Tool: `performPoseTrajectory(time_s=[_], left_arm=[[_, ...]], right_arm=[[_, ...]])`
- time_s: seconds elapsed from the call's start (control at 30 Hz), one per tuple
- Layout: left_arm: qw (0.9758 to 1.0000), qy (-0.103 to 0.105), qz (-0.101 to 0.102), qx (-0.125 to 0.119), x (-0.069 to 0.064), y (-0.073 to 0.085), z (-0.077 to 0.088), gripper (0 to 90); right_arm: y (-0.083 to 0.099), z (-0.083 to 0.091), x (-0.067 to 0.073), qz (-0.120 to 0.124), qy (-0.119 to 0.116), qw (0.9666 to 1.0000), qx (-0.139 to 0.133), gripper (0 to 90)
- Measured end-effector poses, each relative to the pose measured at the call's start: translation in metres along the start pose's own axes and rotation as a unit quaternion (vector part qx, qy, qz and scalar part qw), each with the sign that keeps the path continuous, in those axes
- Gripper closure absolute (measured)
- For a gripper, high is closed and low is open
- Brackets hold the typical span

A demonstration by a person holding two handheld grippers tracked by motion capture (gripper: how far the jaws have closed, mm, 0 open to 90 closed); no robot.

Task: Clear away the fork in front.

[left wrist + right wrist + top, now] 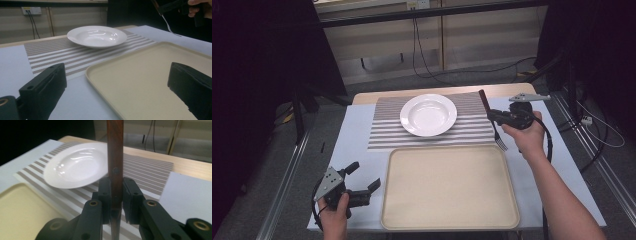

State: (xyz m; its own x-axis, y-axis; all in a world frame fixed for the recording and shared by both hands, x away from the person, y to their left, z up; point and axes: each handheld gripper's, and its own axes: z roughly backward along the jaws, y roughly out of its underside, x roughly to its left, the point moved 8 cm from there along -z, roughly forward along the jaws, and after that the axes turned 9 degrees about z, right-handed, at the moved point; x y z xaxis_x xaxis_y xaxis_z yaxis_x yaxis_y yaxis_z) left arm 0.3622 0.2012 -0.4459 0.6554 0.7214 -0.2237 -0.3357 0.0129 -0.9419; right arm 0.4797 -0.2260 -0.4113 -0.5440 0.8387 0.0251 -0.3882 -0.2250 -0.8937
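We've got the fork (495, 122) clamped by its wooden handle in the right gripper (497, 117), fingers closed on it, tines hanging down over the worktop (357, 130) at about 3 o'clock from the plate (428, 114). Left gripper (362, 182) sits at 9 o'clock of the tray (450, 187), fingers open and empty. Presumably we're setting the fork by the plate: keep the squeeze firm, lower slowly, level it before release, land it on the mat (384, 127) clear of the rim.
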Motion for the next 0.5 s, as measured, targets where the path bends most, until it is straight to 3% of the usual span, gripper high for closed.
performPoseTrajectory(time_s=[0.23,0.5], left_arm=[[0.9998,0.017,0.002,0.009,-0.01,-0.002,-0.007,2.3],[0.9988,0.043,0.002,0.022,-0.023,-0.013,-0.014,2.2]], right_arm=[[0.005,0.025,0.03,-0.003,-0.027,0.9983,-0.053,78.2],[0.018,0.043,0.063,-0.009,-0.056,0.9945,-0.088,78.2]])
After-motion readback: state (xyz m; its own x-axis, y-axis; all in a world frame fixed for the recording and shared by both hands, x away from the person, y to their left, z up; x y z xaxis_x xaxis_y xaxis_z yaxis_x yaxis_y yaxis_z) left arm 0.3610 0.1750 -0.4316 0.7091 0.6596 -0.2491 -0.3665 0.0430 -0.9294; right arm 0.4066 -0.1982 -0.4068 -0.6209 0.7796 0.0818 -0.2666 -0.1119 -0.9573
